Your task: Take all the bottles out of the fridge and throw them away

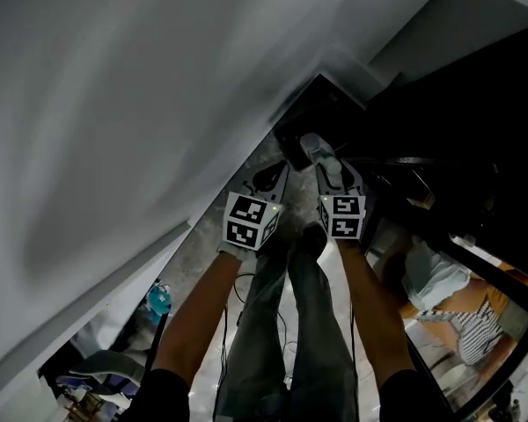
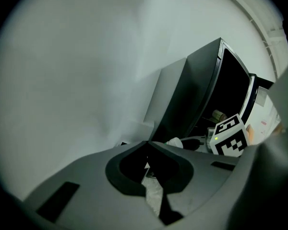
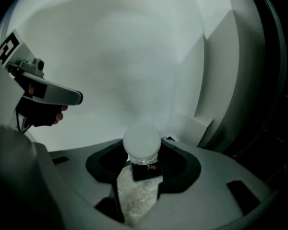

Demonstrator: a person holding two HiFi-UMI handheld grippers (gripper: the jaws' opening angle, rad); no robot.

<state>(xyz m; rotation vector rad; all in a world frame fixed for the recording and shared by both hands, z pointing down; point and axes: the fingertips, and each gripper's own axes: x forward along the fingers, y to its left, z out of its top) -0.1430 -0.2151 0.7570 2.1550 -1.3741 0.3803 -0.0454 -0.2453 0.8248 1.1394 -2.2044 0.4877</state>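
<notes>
Over the floor (image 1: 207, 251), left gripper (image 1: 275, 172) beside right gripper (image 1: 324, 161), both pitched downward.

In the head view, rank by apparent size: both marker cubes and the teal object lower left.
1. Left gripper's marker cube, showing two faces.
2. Right gripper's marker cube, slightly smaller-looking, possibly just angle.
3. Teal object, smallest.
</notes>
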